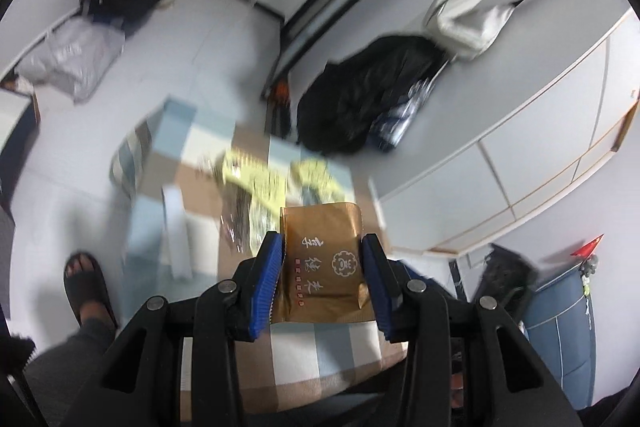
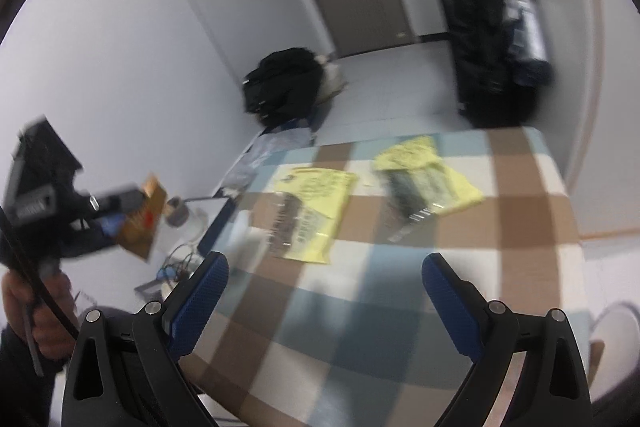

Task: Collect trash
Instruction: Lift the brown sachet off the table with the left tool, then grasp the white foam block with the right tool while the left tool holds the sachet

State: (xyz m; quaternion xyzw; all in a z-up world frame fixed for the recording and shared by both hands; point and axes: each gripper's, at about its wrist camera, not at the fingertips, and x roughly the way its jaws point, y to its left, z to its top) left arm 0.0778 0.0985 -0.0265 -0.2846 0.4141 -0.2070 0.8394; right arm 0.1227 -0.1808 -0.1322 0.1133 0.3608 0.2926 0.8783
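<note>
My left gripper (image 1: 322, 247) is shut on a gold-brown snack wrapper (image 1: 324, 263) with printed characters, held above the checked tablecloth (image 1: 160, 227). The same gripper with the wrapper (image 2: 142, 223) shows at the left of the right wrist view, off the table's left side. Two yellow plastic bags lie on the cloth, one near the middle (image 2: 312, 211) and one further right (image 2: 424, 179); they appear blurred in the left wrist view (image 1: 260, 183). My right gripper (image 2: 324, 275) is open and empty above the near part of the tablecloth (image 2: 360, 327).
A white paper strip (image 1: 176, 227) lies on the cloth. A black backpack (image 2: 284, 87) sits on the floor by the wall. Dark coats (image 2: 496, 39) hang by the door. A person's sandalled foot (image 1: 88, 287) is on the floor left of the table.
</note>
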